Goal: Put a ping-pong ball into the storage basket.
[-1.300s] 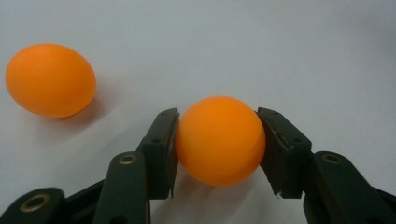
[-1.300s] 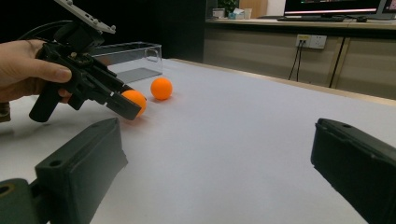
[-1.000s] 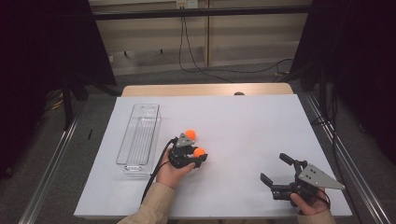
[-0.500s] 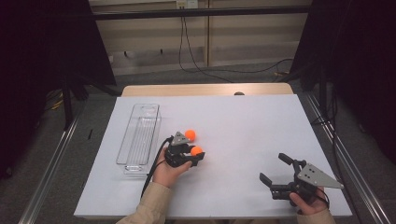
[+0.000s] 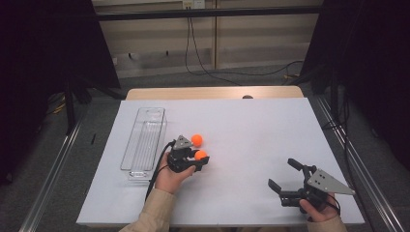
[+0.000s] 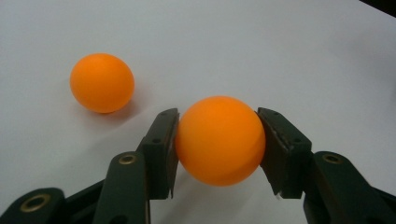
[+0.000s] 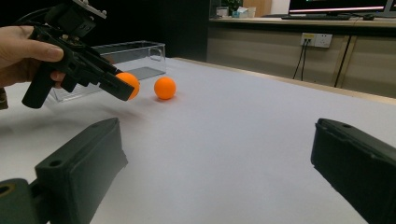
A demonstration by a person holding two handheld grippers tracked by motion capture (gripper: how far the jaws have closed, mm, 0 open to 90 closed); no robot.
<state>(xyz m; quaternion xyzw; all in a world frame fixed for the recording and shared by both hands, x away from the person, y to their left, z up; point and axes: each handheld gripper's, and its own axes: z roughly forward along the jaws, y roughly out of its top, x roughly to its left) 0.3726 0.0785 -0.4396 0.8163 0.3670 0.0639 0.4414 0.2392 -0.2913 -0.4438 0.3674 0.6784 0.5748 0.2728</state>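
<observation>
Two orange balls are on the white table. My left gripper (image 5: 199, 156) is shut on one orange ball (image 5: 200, 155), and its black pads (image 6: 164, 149) press both sides of that ball (image 6: 219, 140). In the right gripper view this held ball (image 7: 130, 84) hangs just above the table. The other orange ball (image 5: 197, 140) lies loose just beyond it, seen up and to the left in the left gripper view (image 6: 102, 82). My right gripper (image 5: 282, 173) stands open near the front right of the table, with nothing between its jaws (image 7: 219, 158).
A long clear plastic tray (image 5: 143, 140) lies on the left part of the table, close beside the left hand (image 5: 169, 176). White paper (image 5: 251, 125) covers the tabletop, and a wooden edge (image 5: 212, 93) shows at the far side.
The left gripper, with the ball in it, has shifted slightly to the left. The right gripper has stayed in place.
</observation>
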